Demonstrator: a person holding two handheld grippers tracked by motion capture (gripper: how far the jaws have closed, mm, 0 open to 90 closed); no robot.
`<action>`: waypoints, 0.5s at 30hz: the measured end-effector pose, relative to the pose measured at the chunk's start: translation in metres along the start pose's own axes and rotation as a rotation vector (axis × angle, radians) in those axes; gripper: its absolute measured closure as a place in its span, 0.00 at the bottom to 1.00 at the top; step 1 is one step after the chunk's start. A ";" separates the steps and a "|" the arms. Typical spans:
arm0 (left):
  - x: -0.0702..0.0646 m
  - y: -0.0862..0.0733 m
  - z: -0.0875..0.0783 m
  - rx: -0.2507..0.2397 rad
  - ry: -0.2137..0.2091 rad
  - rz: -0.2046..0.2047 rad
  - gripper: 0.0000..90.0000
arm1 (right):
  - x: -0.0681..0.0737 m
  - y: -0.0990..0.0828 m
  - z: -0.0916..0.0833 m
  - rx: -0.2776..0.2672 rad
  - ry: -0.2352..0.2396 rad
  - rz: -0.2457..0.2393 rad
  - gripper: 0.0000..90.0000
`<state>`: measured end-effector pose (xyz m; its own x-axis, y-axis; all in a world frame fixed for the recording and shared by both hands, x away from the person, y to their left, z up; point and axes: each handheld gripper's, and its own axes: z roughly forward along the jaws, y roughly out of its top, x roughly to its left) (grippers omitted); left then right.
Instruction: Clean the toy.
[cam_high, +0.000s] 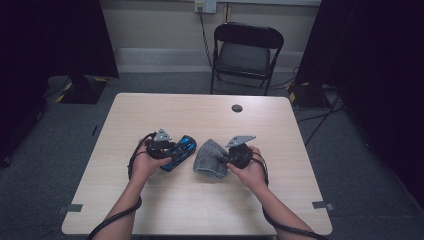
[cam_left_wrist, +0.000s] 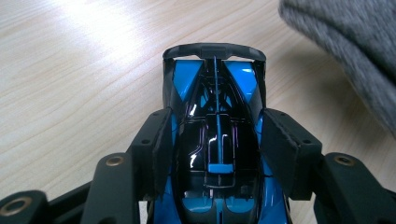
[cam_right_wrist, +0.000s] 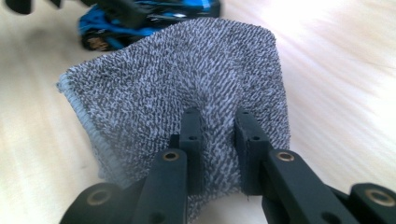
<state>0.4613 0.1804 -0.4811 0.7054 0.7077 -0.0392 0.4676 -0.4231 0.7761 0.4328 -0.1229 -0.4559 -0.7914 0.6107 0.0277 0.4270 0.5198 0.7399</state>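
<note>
We hold a glossy blue and black plastic toy racing car (cam_left_wrist: 217, 140) near the middle of the pale wooden table (cam_high: 200, 205), its sides pressed between the pads of the left gripper (cam_left_wrist: 217, 151), which clamps it across the cockpit while its rear wing points away from our hand. Just beside it, to the right in the high view, a grey knitted terry cloth (cam_right_wrist: 187, 74) is pinched in a fold by the right gripper (cam_right_wrist: 218, 140), whose jaws are drawn tight on the fabric. The cloth's stitched hem hangs close to the car, with only a narrow strip of table between them. Both things sit well in from every table edge, with bare wood ahead of them. A small dark round grommet (cam_high: 237, 108) lies near the far edge, and a black folding chair (cam_high: 246, 52) stands beyond it.
</note>
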 end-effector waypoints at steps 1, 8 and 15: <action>0.000 0.000 0.000 0.001 0.000 0.001 0.50 | 0.004 0.000 0.001 0.001 0.011 -0.006 0.84; 0.001 -0.001 -0.001 -0.004 0.004 0.014 0.54 | 0.032 -0.001 0.010 0.018 0.084 -0.054 0.84; 0.001 -0.002 -0.002 -0.009 0.004 0.019 0.54 | 0.054 -0.003 0.023 0.041 0.133 -0.097 0.84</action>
<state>0.4599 0.1829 -0.4812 0.7118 0.7021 -0.0215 0.4492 -0.4314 0.7823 0.3990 -0.0778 -0.4723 -0.8798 0.4730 0.0484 0.3608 0.5979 0.7158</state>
